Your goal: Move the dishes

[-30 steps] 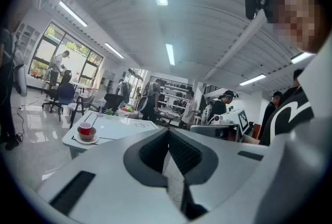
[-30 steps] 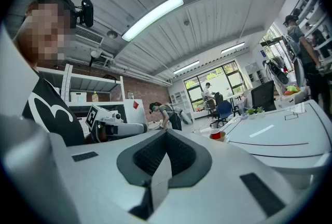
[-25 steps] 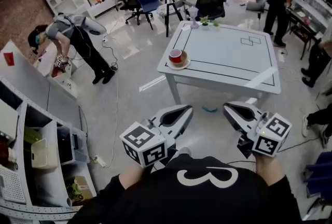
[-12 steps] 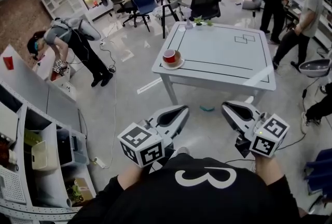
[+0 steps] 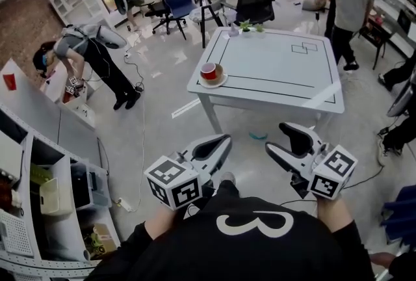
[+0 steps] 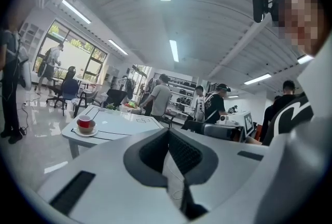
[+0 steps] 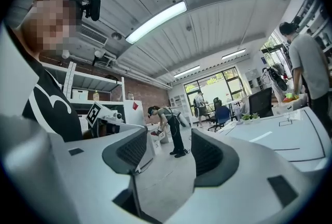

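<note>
Open floor (image 5: 162, 136) leads to the table (image 5: 279, 71); only 1 cup (image 5: 209, 70) and far-edge plants (image 5: 252, 26) occupy its top.

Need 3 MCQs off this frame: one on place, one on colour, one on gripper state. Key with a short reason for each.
1. Where on the table does the cup stand, seen from the head view?
A. the middle
B. by the left edge, on a saucer
C. the far right corner

2. What colour is the cup?
A. blue
B. green
C. red

3. How are the right gripper's fingers?
A. apart, with nothing between them
B. shut on the cup
C. pressed together

Key: B, the cup and saucer sit by the table's left border line. C, the cup is plainly red. A, the right gripper view shows only floor in the gap between the fingers.
</note>
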`<state>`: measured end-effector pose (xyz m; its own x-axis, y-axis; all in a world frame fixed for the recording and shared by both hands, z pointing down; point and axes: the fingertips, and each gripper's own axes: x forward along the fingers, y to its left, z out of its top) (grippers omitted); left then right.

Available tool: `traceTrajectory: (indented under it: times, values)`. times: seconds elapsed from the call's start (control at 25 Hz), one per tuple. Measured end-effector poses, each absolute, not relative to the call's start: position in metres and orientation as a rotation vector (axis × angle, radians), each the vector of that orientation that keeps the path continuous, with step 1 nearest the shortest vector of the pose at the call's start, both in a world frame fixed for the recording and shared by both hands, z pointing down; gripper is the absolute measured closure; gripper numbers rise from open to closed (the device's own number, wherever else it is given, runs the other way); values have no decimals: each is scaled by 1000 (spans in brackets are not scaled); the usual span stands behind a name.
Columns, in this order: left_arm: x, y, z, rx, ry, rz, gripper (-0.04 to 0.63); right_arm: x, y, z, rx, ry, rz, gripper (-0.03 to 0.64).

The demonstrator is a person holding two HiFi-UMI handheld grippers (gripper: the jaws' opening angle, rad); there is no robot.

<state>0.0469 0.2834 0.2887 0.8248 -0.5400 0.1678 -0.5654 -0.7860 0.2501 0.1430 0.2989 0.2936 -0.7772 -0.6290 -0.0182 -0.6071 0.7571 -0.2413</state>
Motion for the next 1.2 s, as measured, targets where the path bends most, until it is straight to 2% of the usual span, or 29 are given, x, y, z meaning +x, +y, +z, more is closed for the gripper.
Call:
traceTrajectory:
  times: [0.4, 0.76, 1.2]
  values:
    - [51, 237, 310, 2663, -816, 150, 592, 153, 252, 312, -1045, 2819, -424, 347]
    - [56, 146, 331, 2628, -740, 184, 592, 156, 168, 335, -1110, 2777, -526, 347]
    - [14, 2, 343, 2570, -709, 182, 592, 107, 30, 349, -1123, 2760, -665, 348]
